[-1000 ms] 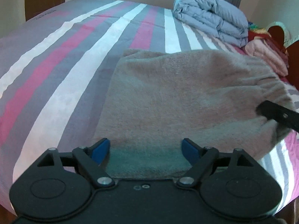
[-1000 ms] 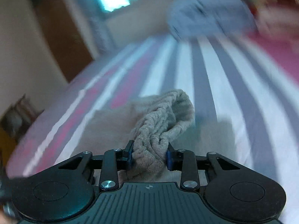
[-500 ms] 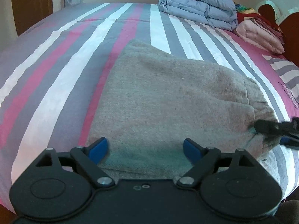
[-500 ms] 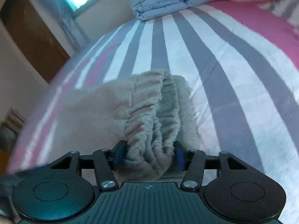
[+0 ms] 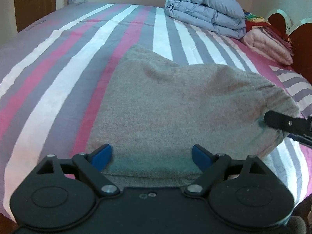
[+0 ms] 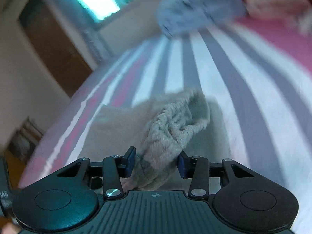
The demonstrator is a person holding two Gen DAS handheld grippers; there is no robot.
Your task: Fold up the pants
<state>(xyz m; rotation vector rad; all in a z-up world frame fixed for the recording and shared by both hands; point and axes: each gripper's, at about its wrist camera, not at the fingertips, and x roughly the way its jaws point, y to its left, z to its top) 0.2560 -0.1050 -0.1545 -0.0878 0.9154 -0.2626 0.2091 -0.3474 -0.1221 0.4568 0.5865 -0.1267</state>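
Observation:
Grey-beige fleece pants [image 5: 175, 107] lie folded on the striped bed sheet [image 5: 58, 78]. My left gripper [image 5: 152, 156] hovers over their near edge, blue pads wide apart and open, the cloth lying under the gap. At the right edge of the left wrist view, one black finger [image 5: 278, 120] of the right gripper reaches into the gathered waistband end. In the blurred right wrist view, the ribbed waistband [image 6: 171, 124] bunches up between the pads of my right gripper [image 6: 156, 163]. Those jaws are closing, and both pads touch the cloth.
A rolled blue-grey quilt [image 5: 206, 17] and a folded pink blanket [image 5: 267, 44] sit at the far right of the bed, by a wooden headboard [image 5: 300, 44]. A brown door [image 5: 33, 0] stands beyond the far left corner. The bed's near edge lies under both grippers.
The right gripper's jaws widened around the waistband half a second ago and have narrowed on it again while the gripper rolled and shifted. The left gripper stays open over the near edge.

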